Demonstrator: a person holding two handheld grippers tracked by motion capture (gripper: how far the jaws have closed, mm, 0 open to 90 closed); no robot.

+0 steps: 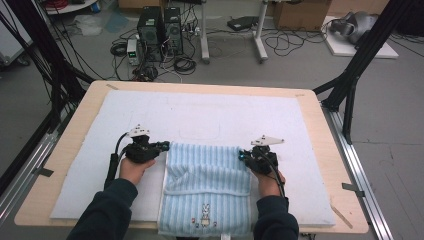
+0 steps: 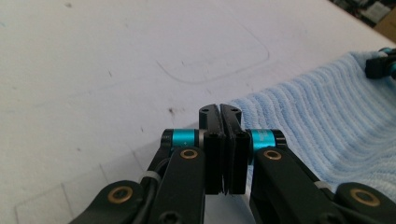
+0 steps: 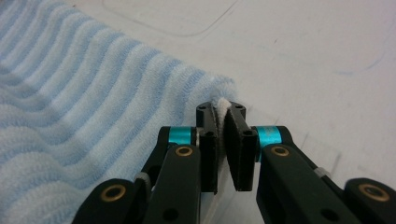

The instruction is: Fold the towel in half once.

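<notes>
Blue-striped towel with rabbit motif lies on the surface's white mat. Your right tool pinches its far corner; your left tool is pressed together beside its edge.

floor: grey, cables strewn
far side: two black PC towers, white desk legs, cardboard box
bench: wooden, white mat
</notes>
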